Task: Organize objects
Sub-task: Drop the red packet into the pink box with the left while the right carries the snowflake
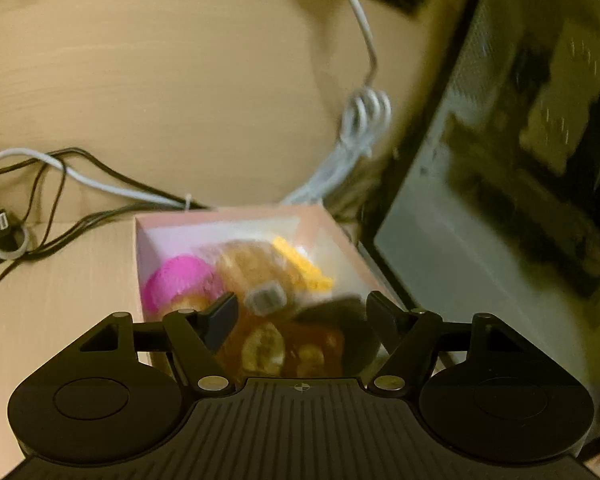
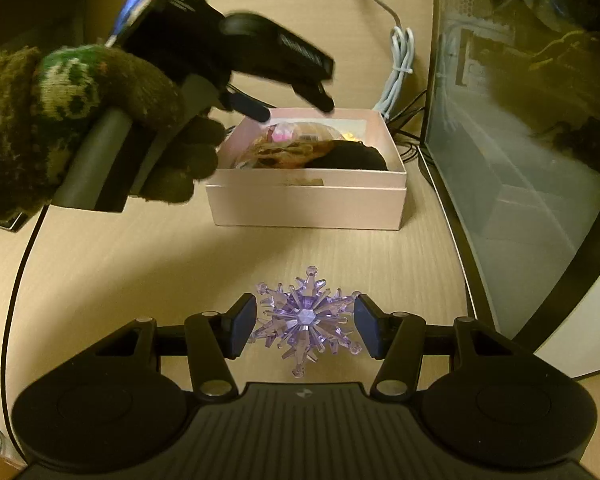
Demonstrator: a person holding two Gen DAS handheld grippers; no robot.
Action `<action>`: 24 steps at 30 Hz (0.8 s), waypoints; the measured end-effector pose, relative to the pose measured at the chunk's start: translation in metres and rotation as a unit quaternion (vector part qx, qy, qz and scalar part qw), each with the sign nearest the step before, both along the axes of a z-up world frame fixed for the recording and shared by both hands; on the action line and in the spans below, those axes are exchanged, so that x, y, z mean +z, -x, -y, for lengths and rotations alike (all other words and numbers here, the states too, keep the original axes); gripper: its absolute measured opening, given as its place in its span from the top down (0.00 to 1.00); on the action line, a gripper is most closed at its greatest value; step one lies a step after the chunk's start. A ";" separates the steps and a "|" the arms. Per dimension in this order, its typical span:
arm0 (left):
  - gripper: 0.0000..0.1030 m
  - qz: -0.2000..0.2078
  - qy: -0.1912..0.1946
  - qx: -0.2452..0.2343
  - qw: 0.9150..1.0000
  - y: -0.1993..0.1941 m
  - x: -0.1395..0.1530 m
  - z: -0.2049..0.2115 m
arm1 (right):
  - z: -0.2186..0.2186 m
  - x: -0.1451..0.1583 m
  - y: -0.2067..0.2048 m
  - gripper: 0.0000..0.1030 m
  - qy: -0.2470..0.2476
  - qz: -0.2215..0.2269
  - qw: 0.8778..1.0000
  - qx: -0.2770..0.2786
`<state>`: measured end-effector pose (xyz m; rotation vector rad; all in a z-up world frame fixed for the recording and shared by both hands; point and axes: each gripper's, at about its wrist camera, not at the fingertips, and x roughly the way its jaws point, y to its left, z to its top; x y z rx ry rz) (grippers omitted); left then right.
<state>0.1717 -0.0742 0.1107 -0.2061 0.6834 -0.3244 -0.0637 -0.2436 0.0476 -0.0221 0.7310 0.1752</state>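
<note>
Snowflake ornament (image 2: 306,318) sits pinched in the right tool (image 2: 305,326); left tool (image 1: 300,312) hovers spread, empty, over the pink box (image 2: 306,204) at twelve o'clock. Next: carry it in.

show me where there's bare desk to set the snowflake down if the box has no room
Bare desk lies between the snowflake and the pink box, and beyond the box left of the white cable. The box is crammed; black wires clutter its far left.
</note>
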 end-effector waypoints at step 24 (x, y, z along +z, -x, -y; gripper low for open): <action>0.27 -0.084 0.079 0.157 0.981 0.180 -0.031 -0.144 | -0.016 0.057 -0.176 0.30 -0.011 0.123 0.990 -0.070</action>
